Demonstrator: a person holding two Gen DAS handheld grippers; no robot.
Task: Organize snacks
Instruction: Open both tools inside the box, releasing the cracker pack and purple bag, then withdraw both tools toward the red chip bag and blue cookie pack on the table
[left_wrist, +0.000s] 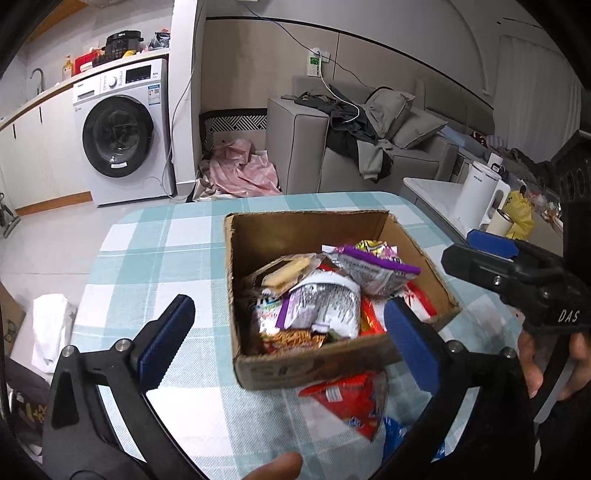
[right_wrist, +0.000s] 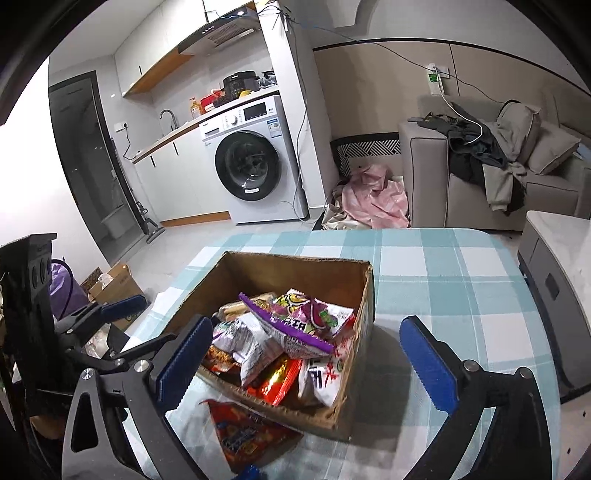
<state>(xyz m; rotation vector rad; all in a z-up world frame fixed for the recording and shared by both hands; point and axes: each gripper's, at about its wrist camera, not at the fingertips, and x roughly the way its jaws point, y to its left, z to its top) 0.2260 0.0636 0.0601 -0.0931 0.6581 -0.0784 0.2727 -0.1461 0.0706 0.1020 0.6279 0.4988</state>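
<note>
An open cardboard box (left_wrist: 306, 225) stands on the checked tablecloth and holds several snack packets, with a purple-edged packet (left_wrist: 373, 264) on top. The box (right_wrist: 258, 269) and that packet (right_wrist: 295, 325) also show in the right wrist view. A red snack packet (left_wrist: 347, 402) lies on the cloth in front of the box, and also shows in the right wrist view (right_wrist: 247, 435). A blue packet (left_wrist: 393, 434) lies beside it. My left gripper (left_wrist: 288, 339) is open and empty above the box's near side. My right gripper (right_wrist: 306, 362) is open and empty over the box's near right corner.
The table (right_wrist: 461, 280) has a blue and white checked cloth. A washing machine (left_wrist: 122, 129), a grey sofa (left_wrist: 332, 147) with clothes and a side table with a white kettle (left_wrist: 476, 192) stand beyond. A cardboard box (right_wrist: 114, 284) sits on the floor at the left.
</note>
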